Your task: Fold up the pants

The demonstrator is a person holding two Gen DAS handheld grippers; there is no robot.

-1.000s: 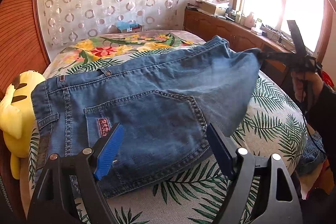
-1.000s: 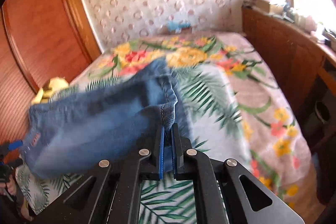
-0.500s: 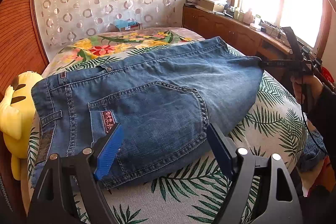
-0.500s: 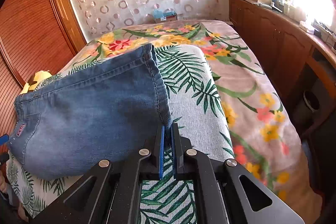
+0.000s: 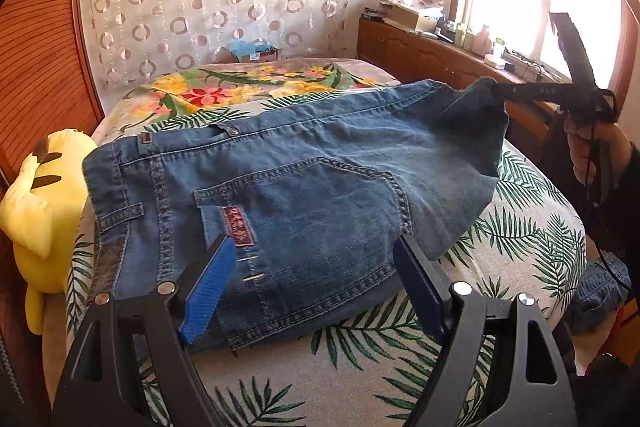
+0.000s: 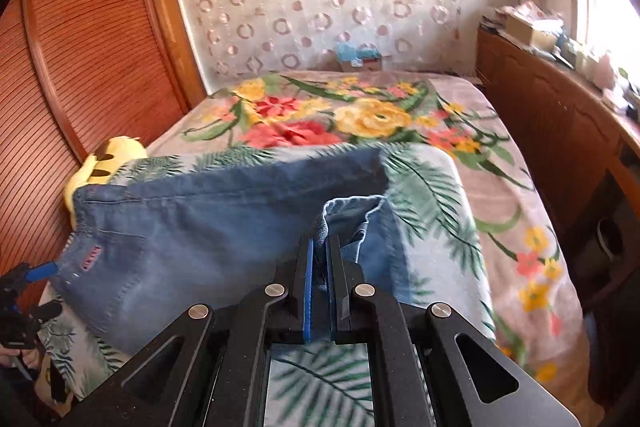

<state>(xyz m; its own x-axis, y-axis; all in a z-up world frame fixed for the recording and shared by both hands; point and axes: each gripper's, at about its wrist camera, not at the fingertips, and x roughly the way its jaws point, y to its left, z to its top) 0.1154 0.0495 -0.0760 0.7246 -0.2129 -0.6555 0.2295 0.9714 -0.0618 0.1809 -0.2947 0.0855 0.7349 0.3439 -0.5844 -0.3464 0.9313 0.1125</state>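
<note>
Left wrist view: the left gripper (image 5: 312, 291) hovers agape over faded blue denim pants (image 5: 304, 195) lying on the palm-print bed cover (image 5: 520, 239). Right wrist view: the right gripper (image 6: 319, 255) pinches their lifted hem; thick denim could slip free, collapsing the fold.

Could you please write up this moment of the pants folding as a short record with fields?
garment: blue jeans, lying on the bed, back pocket up
left claw: open, over the waist end, holding nothing
right claw: shut on the leg end of the jeans, lifting it off the bed
fold state: not yet folded over
nearby: yellow plush toy at the bed's edge beside the waistband
</note>
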